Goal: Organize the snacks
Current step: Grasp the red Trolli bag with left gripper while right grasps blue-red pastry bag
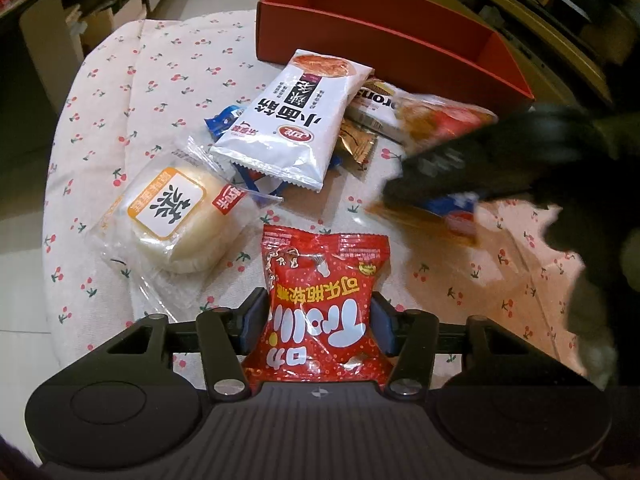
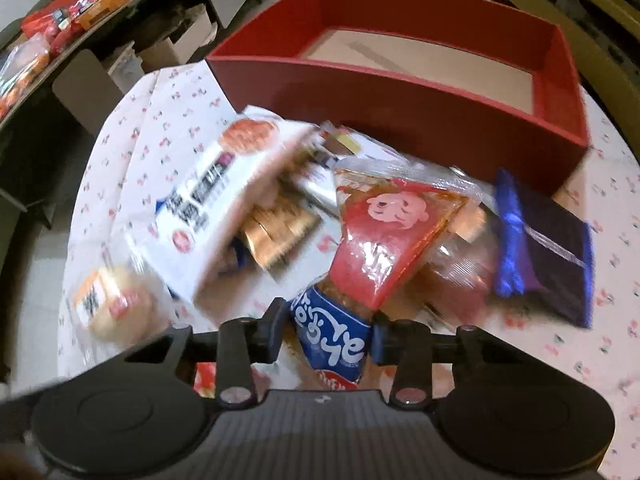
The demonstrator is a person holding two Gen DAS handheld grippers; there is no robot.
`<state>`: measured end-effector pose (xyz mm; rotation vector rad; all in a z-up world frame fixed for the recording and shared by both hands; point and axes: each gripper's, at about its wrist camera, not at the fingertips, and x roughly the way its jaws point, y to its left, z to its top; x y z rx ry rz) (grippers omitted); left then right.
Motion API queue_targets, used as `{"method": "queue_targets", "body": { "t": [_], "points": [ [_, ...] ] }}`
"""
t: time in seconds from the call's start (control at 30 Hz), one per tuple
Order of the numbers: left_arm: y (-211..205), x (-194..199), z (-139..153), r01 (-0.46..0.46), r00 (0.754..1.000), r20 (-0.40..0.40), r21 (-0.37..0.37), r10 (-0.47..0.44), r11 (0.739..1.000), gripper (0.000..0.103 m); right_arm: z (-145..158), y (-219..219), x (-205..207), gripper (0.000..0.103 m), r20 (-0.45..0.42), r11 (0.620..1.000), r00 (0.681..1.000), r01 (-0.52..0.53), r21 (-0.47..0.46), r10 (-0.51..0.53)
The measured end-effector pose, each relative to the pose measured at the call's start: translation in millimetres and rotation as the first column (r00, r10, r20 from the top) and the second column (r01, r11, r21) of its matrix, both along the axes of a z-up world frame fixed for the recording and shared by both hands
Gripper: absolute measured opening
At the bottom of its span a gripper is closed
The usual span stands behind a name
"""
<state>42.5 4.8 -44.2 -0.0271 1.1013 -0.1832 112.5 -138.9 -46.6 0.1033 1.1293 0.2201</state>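
Observation:
My left gripper (image 1: pixel 319 320) is shut on a red candy bag (image 1: pixel 320 304) and holds it above the cherry-print cloth (image 1: pixel 132 92). My right gripper (image 2: pixel 326 330) is shut on a long bread packet with a blue and red label (image 2: pixel 384 240). It shows blurred in the left wrist view (image 1: pixel 452 208). A red open box (image 2: pixel 400 112) stands at the back, with only its cardboard floor showing inside. It also shows in the left wrist view (image 1: pixel 400 36). A pile of snacks lies in front of it.
In the pile are a white bread packet (image 1: pixel 296 116), a round bun in clear wrap (image 1: pixel 176 216), gold sachets (image 1: pixel 356 144) and a dark blue packet (image 2: pixel 548 248). Shelves with goods (image 2: pixel 60 16) stand beyond the table's left edge.

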Motion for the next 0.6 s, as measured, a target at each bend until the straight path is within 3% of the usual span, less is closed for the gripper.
{"method": "queue_targets", "body": {
  "t": [0.17, 0.33, 0.5, 0.6],
  "points": [
    [-2.8, -7.6, 0.9, -0.001, 1.0, 0.005, 0.016, 0.001, 1.0, 0.059, 11.7, -14.7, -16.6, 0.044, 0.007, 0.999, 0.999, -0.039, -0.026, 0.039],
    [-2.3, -9.3, 0.6, -0.002, 1.0, 0.004, 0.014, 0.002, 1.0, 0.058, 16.6, -28.7, -30.6, 0.041, 0.014, 0.998, 0.999, -0.051, -0.037, 0.052],
    [-4.7, -1.6, -0.1, 0.0, 1.0, 0.0, 0.015, 0.0, 1.0, 0.064, 8.2, -39.2, -23.9, 0.05, -0.024, 0.999, 0.999, -0.033, -0.013, 0.033],
    [-12.8, 4.0, -4.3, 0.019, 1.0, 0.012, 0.052, -0.02, 0.998, 0.072, -0.6, -29.4, -13.7, 0.06, -0.028, 0.995, 0.997, -0.075, -0.067, 0.073]
  ]
}}
